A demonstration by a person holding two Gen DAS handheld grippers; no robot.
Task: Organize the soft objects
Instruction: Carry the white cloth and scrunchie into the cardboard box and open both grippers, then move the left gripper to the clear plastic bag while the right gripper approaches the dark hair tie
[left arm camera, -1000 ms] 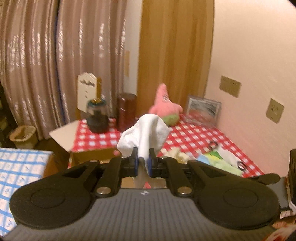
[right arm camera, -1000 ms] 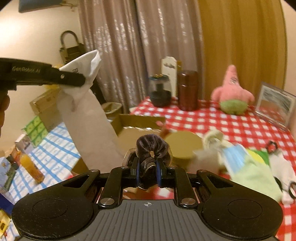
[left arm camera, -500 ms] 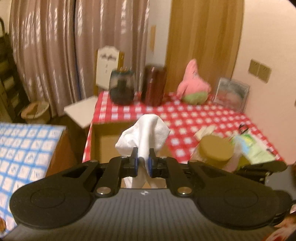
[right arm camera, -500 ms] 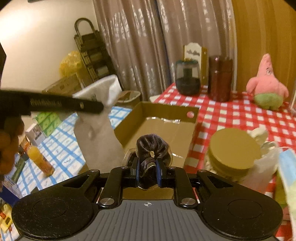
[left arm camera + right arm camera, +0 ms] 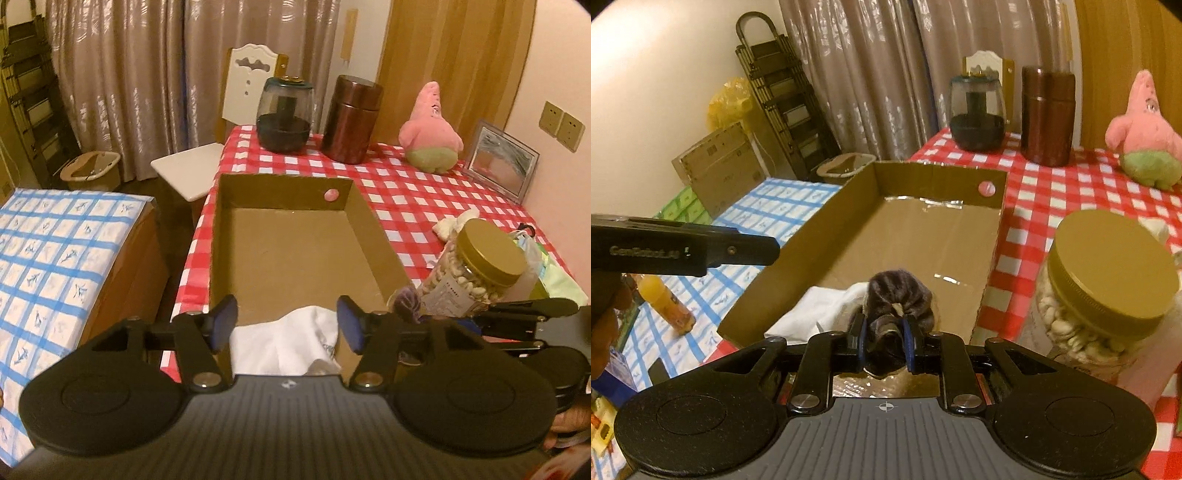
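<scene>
The left gripper (image 5: 287,325) hangs over the near end of the shallow brown cardboard box (image 5: 288,254), its jaws spreading apart, with the crumpled white cloth (image 5: 284,343) lying loose between them on the box floor. The right gripper (image 5: 885,341) has its jaws easing open but still pinching the dark velvet scrunchie (image 5: 897,295) just above the box. Beside the box, on the red-and-white checked tabletop (image 5: 406,192), stands a gold-lidded clear plastic jar of nuts (image 5: 1104,291).
</scene>
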